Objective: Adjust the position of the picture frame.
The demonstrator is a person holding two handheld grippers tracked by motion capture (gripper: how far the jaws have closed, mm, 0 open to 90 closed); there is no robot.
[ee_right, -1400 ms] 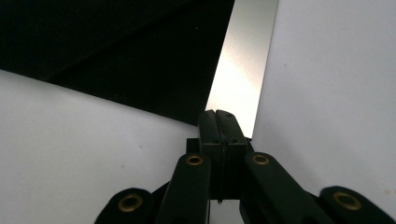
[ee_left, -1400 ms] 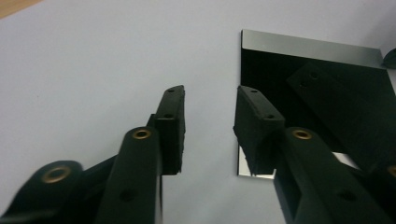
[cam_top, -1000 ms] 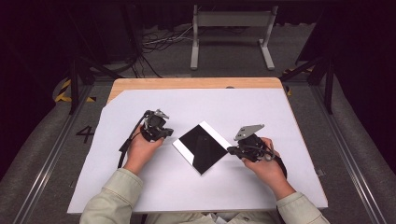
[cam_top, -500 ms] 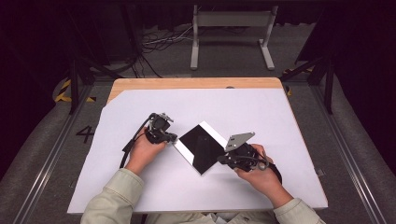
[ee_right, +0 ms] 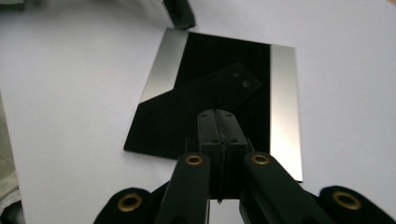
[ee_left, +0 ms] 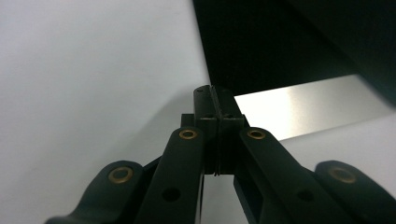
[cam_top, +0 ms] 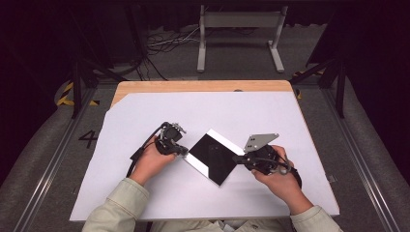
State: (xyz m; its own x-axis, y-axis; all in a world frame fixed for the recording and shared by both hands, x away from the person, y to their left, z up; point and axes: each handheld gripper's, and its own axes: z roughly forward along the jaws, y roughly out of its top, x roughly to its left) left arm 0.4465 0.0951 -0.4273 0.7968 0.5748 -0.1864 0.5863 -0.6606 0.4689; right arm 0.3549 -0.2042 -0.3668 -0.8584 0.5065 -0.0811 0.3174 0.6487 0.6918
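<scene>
A glossy black square plate (cam_top: 212, 155) with silvery bands along two edges lies flat on the white table cover (cam_top: 203, 111), turned like a diamond. My left gripper (cam_top: 184, 151) is shut, its tips at the plate's left edge. In the left gripper view the closed tips (ee_left: 211, 91) sit right at the dark plate (ee_left: 280, 46). My right gripper (cam_top: 237, 158) is shut too, its tips at the plate's right corner. In the right gripper view the closed tips (ee_right: 216, 115) hover over the plate's (ee_right: 205, 79) near edge and mirror in it. Nothing shows between either pair of jaws.
The table's wooden far edge (cam_top: 203, 86) shows beyond the white cover. A grey metal stand (cam_top: 239, 29) and cables (cam_top: 164, 43) lie on the floor behind. The left gripper (ee_right: 180, 13) appears at the plate's far corner in the right gripper view.
My left gripper has slid right and nearer, up to the plate's left edge. My right gripper dipped toward the plate's lower corner, then rose back to its right corner. The plate has stayed put.
</scene>
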